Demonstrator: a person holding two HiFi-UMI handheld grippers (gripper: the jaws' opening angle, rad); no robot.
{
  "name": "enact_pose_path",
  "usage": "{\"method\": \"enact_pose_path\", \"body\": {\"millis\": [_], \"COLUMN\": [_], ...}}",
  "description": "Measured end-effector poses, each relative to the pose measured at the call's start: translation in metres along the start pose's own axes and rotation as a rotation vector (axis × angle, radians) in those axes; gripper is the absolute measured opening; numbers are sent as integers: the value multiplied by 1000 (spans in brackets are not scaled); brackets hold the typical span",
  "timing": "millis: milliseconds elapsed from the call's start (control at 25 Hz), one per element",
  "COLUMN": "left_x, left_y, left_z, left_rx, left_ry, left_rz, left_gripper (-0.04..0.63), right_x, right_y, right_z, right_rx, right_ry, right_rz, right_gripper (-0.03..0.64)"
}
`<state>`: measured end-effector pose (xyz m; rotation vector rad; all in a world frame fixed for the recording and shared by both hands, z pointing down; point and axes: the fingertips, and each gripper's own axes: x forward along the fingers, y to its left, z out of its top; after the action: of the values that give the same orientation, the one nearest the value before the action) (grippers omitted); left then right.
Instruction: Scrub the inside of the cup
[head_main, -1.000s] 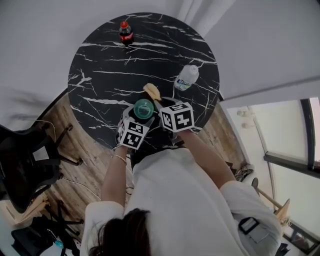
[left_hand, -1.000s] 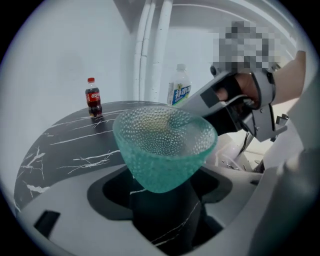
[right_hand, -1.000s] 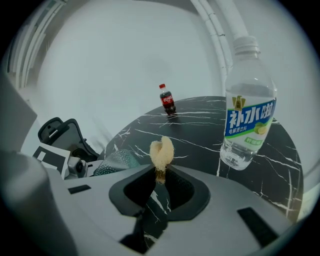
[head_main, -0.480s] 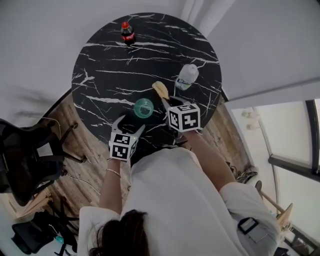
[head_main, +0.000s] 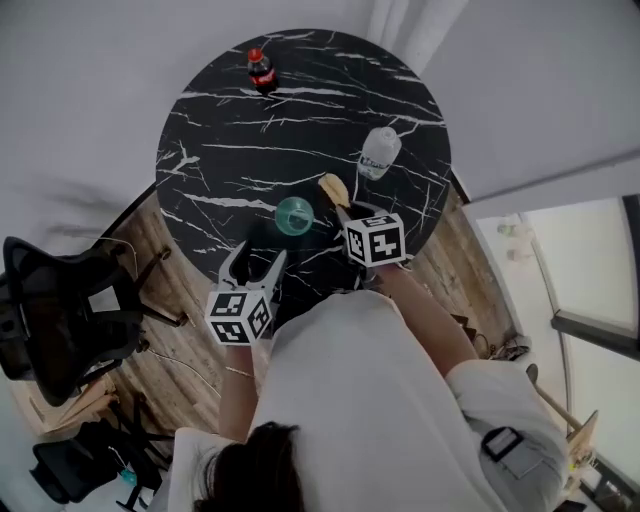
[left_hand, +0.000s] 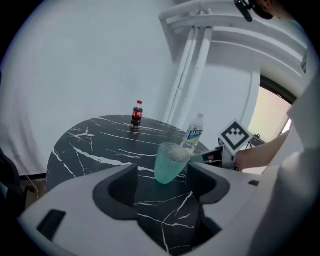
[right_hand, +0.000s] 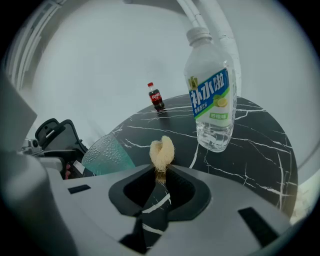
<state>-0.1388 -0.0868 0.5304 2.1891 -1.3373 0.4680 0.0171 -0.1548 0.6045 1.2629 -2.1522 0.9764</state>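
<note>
**Gripping the brush, leaving the cup free**

Clenching the jaws of the right gripper (right_hand: 159, 177) on the thin stem of a brush (right_hand: 162, 151), with its fluffy yellow head poking out just past the jaw tips. Holding that head low over the table (head_main: 250, 130), near the cup (head_main: 294, 216) on its right and outside it; not possible to tell from any view whether touching the table.

Holding the left gripper (head_main: 254, 262) over the near edge of the table, on the person's side of the cup and clear of it. Having just been drawing its jaws in a little, yet leaving them released and wide apart, grasping nothing. Showing only bare marbled tabletop between them in the left gripper view, with the cup beyond the tips.

Leaving the cup upright, mouth up, on the near half of the table, between the two grippers and a little further out than either. Showing it as teal and see-through, with a pebbled wall.

Leaving a water bottle (head_main: 379, 152) standing further out than the brush and to its right, near the table's right rim. Leaving a cola bottle (head_main: 262, 70) standing by the far rim, well apart from everything else. Showing a black chair (head_main: 60, 310) on the wooden floor (head_main: 175, 330), left of the table.
</note>
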Motion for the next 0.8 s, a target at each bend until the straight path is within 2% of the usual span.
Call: {"method": "enact_pose_path", "body": {"millis": [120, 320, 400, 520, 800], "left_x": [-8, -19, -22, -27, -31], "left_y": [0, -13, -12, -8, -6], "left_z": [9, 16, 17, 18, 18], "left_rx": [-29, -43, -52, -111, -122], "left_ry": [-49, -82, -96, -124, -143], "left_rz": [24, 6, 25, 43, 54], "left_gripper": [278, 195, 145, 57, 32], "right_x": [3, 9, 13, 12, 13], "right_y": [0, 1, 2, 2, 4], "right_z": [-8, -20, -25, -27, -31], "right_rx": [-21, -50, -54, -82, -54], "right_ry": [21, 55, 69, 85, 103], "right_rz": [-2, -6, -1, -20, 18], "right_gripper": [75, 75, 75, 77, 158]}}
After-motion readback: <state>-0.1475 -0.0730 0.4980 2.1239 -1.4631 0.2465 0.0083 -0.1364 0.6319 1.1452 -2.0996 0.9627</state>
